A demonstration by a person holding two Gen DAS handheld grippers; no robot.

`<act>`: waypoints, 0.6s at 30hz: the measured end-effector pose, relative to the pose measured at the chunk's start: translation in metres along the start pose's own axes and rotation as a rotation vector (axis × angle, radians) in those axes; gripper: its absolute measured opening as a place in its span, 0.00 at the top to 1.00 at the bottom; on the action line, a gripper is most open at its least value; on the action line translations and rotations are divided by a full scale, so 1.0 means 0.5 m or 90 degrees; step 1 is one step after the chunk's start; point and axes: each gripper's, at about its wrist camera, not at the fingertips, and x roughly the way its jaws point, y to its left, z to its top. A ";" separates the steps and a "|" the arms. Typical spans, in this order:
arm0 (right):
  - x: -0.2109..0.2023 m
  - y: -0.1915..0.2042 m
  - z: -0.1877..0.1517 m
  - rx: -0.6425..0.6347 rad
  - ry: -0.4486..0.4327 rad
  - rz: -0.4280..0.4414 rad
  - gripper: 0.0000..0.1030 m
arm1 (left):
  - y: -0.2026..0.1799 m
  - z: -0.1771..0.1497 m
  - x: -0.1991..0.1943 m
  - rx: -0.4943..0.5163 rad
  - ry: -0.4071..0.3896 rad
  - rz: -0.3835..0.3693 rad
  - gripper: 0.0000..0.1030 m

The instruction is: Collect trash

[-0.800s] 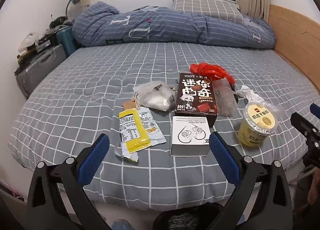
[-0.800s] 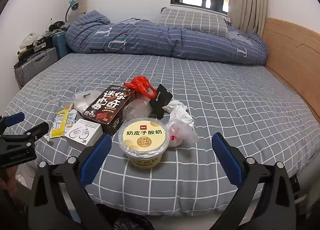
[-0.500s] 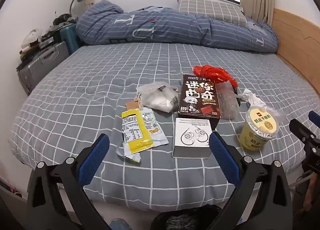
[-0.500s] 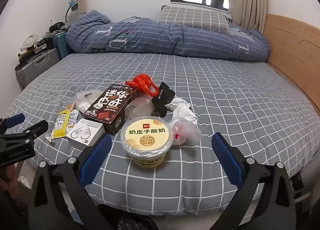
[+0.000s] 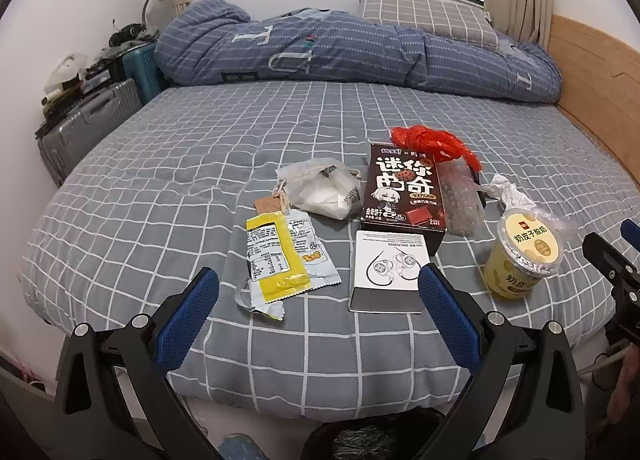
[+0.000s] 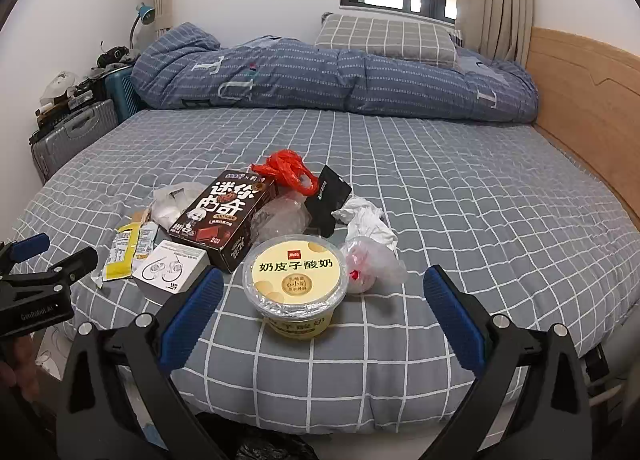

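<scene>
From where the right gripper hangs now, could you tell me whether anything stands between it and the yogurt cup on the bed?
Nothing visible does. The right gripper is open and empty, and the yogurt cup stands upright just ahead between its fingers' line. A clear plastic bag lies against the cup's right side, not in front.

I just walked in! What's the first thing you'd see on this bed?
A heap of trash near the front edge of the grey checked bed: a yellow yogurt cup closest, a dark chocolate box behind it to the left, and a bright red plastic bag at the back. A rumpled blue quilt lies along the far end.
</scene>
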 end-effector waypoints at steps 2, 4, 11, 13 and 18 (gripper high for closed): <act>0.001 0.001 0.000 0.000 -0.001 0.000 0.07 | 0.001 0.000 0.001 -0.003 -0.002 0.000 0.06; 0.000 0.001 0.000 0.001 0.000 0.001 0.07 | 0.004 0.000 0.002 -0.006 -0.001 -0.003 0.06; -0.001 0.000 0.001 0.001 -0.002 -0.002 0.07 | -0.001 -0.002 0.000 -0.001 -0.004 -0.003 0.06; -0.002 0.000 0.001 0.002 -0.003 -0.002 0.07 | -0.003 -0.001 0.000 0.001 -0.003 -0.003 0.06; -0.002 0.000 0.001 0.003 -0.001 -0.001 0.07 | -0.007 -0.004 0.002 -0.001 0.002 -0.007 0.06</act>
